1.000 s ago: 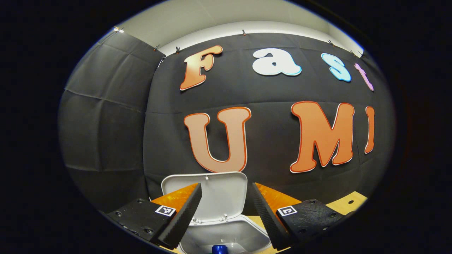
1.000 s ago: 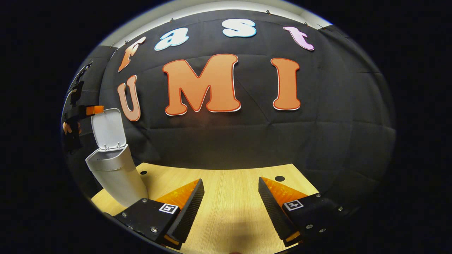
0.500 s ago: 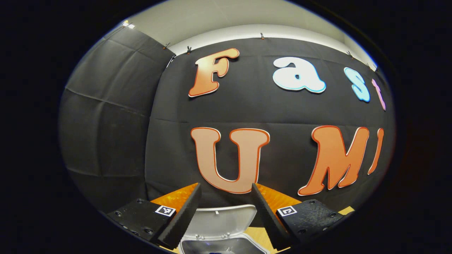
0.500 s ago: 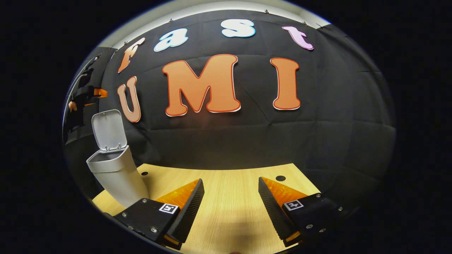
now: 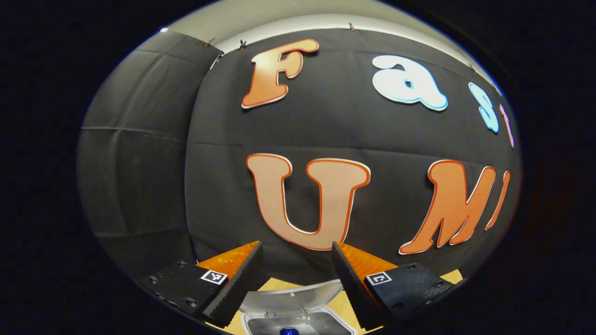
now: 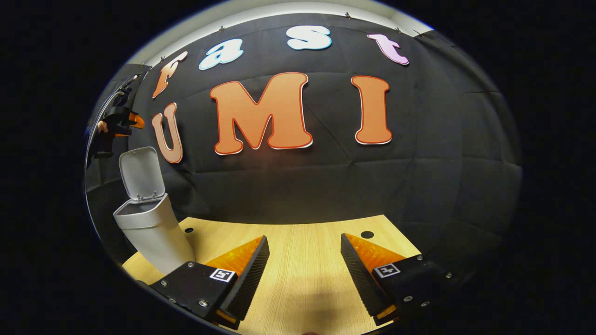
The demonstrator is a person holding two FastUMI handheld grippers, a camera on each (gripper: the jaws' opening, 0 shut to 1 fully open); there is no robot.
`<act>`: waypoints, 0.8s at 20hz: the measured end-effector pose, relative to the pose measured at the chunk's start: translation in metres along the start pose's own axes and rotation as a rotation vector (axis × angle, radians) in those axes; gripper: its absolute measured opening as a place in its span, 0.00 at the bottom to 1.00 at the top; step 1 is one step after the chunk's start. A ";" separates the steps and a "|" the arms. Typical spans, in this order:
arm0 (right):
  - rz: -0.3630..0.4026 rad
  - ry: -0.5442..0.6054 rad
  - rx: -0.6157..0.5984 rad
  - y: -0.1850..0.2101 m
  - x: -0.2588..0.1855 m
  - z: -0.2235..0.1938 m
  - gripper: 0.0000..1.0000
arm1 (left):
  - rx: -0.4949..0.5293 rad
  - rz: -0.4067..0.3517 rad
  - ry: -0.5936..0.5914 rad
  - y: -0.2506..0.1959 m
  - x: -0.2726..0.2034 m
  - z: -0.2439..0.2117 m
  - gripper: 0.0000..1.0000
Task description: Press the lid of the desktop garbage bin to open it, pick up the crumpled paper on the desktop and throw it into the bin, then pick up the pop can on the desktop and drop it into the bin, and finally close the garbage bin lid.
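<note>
The white desktop bin (image 6: 151, 230) stands at the table's left with its lid (image 6: 140, 173) raised upright. In the left gripper view I look down past the lid's top edge (image 5: 292, 296) into the bin's mouth (image 5: 312, 323), where the blue top of the pop can (image 5: 287, 331) shows inside. My left gripper (image 5: 296, 251) is open with nothing between its fingers; in the right gripper view the left gripper (image 6: 118, 123) hangs above and behind the lid, apart from it. My right gripper (image 6: 305, 274) is open and empty, low over the wooden table (image 6: 302, 242).
The black cloth wall closes the back and both sides close behind the bin. Two small round holes (image 6: 368, 234) (image 6: 189, 229) mark the tabletop near the wall. A hand holds the left gripper at the far left.
My left gripper has risen from the bin's mouth to above the lid's top edge, staying open. The lid stays up. The right gripper has hardly moved.
</note>
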State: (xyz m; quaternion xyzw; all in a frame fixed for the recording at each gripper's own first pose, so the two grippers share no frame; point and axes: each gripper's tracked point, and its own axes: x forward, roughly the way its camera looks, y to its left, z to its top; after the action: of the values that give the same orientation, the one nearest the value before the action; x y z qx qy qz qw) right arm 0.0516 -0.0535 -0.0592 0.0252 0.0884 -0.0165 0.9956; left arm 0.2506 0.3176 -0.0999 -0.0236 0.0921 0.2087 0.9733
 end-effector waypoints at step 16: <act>-0.008 0.002 0.018 -0.013 -0.001 -0.007 0.92 | -0.011 -0.004 0.393 0.002 0.035 -0.074 0.94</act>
State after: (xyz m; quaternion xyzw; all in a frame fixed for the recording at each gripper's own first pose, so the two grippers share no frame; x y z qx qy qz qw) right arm 0.0492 -0.0657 -0.0665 0.0339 0.0895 -0.0211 0.9952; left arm 0.2690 0.3275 -0.1793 -0.0696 0.2793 0.1987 0.9368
